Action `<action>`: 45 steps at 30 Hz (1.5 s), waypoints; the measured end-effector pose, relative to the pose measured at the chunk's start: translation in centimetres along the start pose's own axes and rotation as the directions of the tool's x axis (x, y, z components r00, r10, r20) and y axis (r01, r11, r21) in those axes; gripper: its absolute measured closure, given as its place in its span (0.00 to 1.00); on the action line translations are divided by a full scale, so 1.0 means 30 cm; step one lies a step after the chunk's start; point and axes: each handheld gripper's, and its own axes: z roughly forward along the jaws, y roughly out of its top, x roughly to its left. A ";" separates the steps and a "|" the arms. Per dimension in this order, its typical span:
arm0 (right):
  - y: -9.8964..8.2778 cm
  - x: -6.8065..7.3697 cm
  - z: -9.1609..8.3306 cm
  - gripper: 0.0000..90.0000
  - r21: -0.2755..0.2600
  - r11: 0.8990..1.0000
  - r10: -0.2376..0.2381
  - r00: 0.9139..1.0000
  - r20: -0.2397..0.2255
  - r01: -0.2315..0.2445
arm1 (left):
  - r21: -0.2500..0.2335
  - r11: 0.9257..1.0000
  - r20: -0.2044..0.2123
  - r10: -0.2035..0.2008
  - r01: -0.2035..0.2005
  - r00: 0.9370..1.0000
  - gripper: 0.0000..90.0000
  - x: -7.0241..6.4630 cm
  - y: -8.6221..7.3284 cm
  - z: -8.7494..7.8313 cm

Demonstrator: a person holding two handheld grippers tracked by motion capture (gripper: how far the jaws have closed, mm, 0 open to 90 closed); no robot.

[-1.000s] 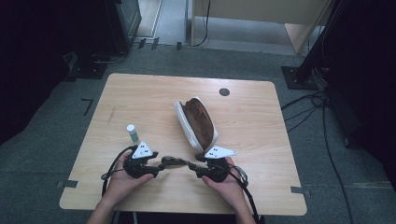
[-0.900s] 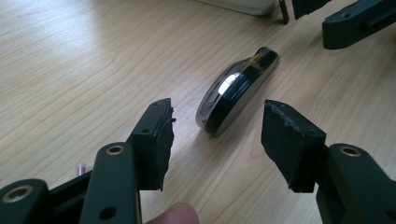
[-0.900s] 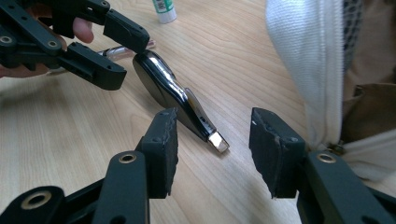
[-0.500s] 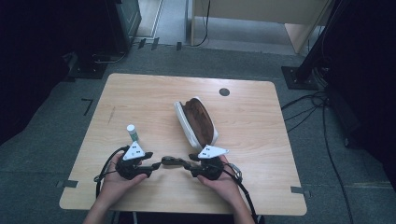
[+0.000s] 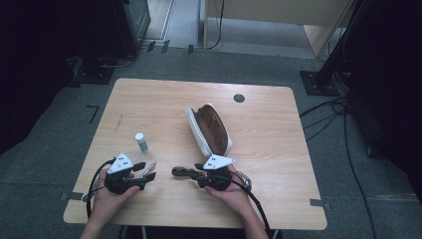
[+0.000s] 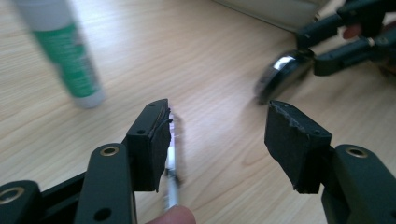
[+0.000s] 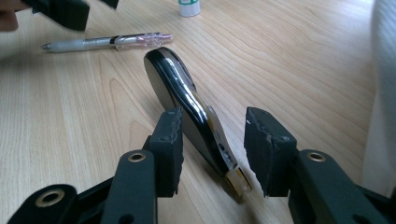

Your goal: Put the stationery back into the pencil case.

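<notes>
Left gripper (image 5: 145, 172), jaws just opened half-wide, leaves the pen (image 6: 172, 186) loose beside one pad. Right gripper (image 7: 212, 135), jaws just closing, straddles the glossy black gadget (image 7: 177, 93), probably to take it; I cannot tell if it grips.

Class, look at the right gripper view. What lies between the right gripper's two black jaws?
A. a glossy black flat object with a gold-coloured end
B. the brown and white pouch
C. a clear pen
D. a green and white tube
A: in the right gripper view the glossy black object with its gold-coloured end lies between the jaws of the right gripper, while the pen lies farther off on the table.
</notes>
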 end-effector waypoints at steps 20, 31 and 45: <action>0.013 0.020 0.039 0.76 0.068 0.996 -0.057 0.998 0.015 0.056 | -0.002 0.982 -0.193 -0.185 0.188 0.964 0.15 0.210 -0.109 -0.074; 0.010 0.031 0.037 0.87 0.085 0.994 -0.065 0.998 0.014 0.064 | 0.024 0.977 -0.262 -0.198 0.211 0.945 0.11 0.235 -0.137 -0.058; 0.057 0.058 -0.029 0.87 0.009 1.000 -0.026 0.999 0.039 0.026 | 0.038 0.982 -0.308 -0.163 0.184 0.937 0.11 0.230 -0.149 -0.031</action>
